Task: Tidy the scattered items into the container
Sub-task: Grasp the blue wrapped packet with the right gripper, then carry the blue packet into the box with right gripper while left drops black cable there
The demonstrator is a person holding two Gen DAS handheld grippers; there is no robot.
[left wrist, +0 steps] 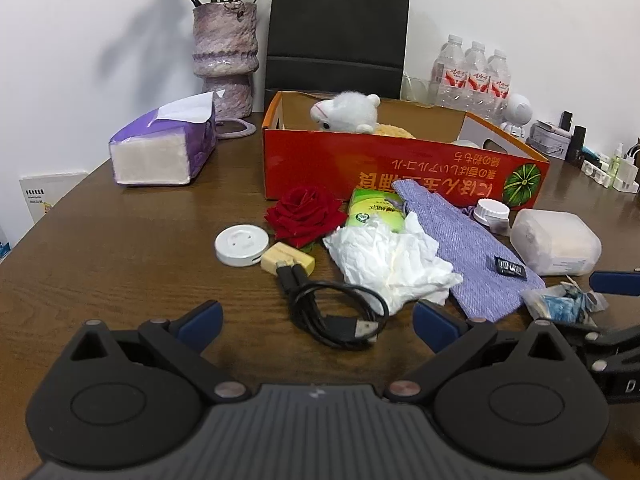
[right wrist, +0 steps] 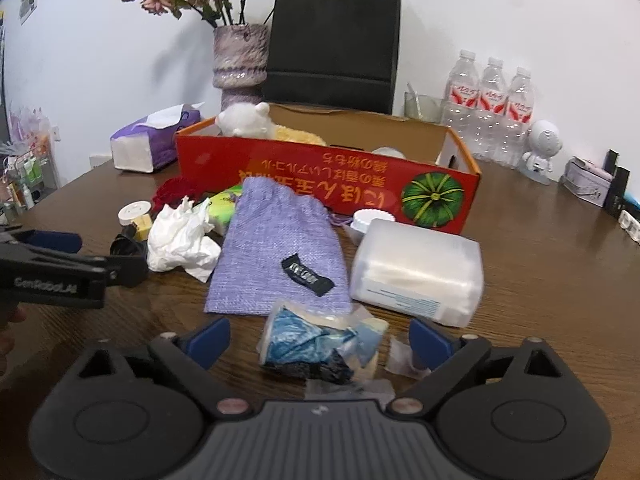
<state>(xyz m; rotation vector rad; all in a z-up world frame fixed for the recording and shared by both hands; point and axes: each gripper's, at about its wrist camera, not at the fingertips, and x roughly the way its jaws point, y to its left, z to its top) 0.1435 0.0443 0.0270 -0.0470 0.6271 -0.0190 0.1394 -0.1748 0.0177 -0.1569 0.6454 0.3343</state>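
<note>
- Right hand-held gripper [right wrist: 320,340]: jaws spread wide, straddling crinkly blue-and-clear wrapper bundle [right wrist: 316,344] on counter [right wrist: 540,264]. Pads not yet pressing on it, so nothing gripped.
- Left hand-held gripper [left wrist: 318,318]: jaws equally wide, empty, coiled black USB cable [left wrist: 332,312] lying between and just ahead of fingertips.
- Red cardboard box [right wrist: 320,184] sitting beyond both, past the clutter; white plush toy [right wrist: 244,120] already inside at far-left corner.
- Risk 1: wrapper bundle loose and slippery, with a clear scrap trailing by the right finger. Likely to squirt out or shed bits if closed off-centre; probably needs pads centred on the bulky blue part.
- Risk 2: purple woven pouch [right wrist: 280,240] lying just ahead of right fingertips, edge touching or nearly touching the bundle. Pushing further forward could snag it and drag it along.
- Risk 3: white plastic pack [right wrist: 416,276] just ahead-right of the right finger; sweeping sideways on lift could knock it.
- Risk 4: cable still plugged into yellow adapter [left wrist: 288,258] ahead of left fingertips. Pinching only one loop may uncoil it and tow the adapter into crumpled white tissue [left wrist: 388,260] or white round disc [left wrist: 241,243].
- Risk 5: both tools close side by side; lifting toward the box together could clash them.
</note>
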